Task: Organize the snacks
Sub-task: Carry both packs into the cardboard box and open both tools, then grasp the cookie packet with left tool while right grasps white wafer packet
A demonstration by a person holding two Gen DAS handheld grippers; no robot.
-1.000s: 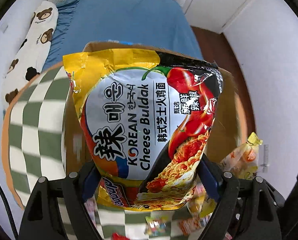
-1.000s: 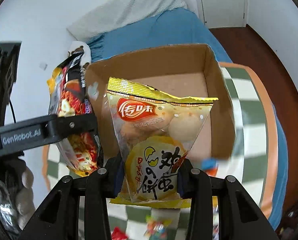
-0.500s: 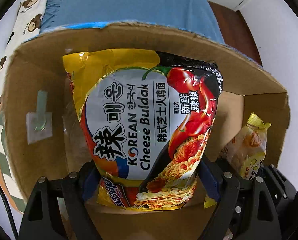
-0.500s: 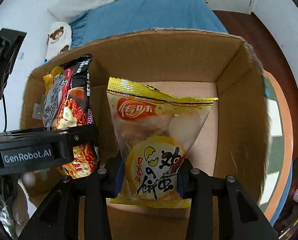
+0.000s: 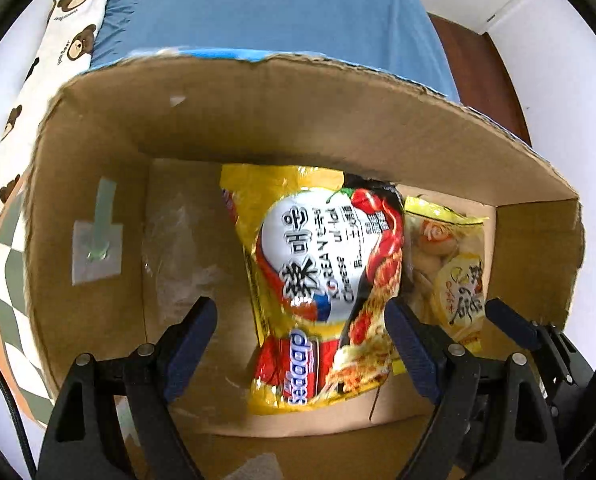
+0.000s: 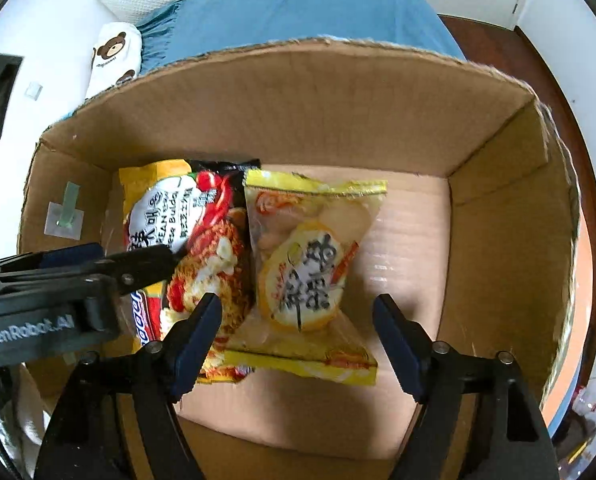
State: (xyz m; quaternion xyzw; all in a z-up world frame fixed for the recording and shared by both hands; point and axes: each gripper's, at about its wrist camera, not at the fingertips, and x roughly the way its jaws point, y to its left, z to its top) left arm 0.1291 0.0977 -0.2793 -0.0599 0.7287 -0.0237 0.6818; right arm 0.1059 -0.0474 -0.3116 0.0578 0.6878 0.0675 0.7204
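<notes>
A brown cardboard box (image 5: 298, 120) (image 6: 498, 240) fills both views. Flat on its floor lies a yellow and black Korean cheese noodle pack (image 5: 322, 264) (image 6: 186, 224). A yellow egg-biscuit bag (image 5: 454, 272) (image 6: 302, 264) lies against its right side. My left gripper (image 5: 298, 320) hangs open above the noodle pack, pads apart from it. My right gripper (image 6: 298, 312) is over the biscuit bag; its jaws are opening and the bag lies loose below them. A left finger (image 6: 138, 264) shows in the right wrist view.
A taped patch (image 5: 96, 252) sticks to the box's left wall. The box stands on a green checked cloth (image 5: 6, 280). Behind it are a blue bedspread (image 5: 278, 12) and a bear-print pillow (image 5: 58, 48). Dark wood floor (image 5: 494, 60) is at the far right.
Both grippers came down into the box. The noodle pack and the biscuit bag left the jaws and now lie on the box floor. The right jaws went from shut to wide apart.
</notes>
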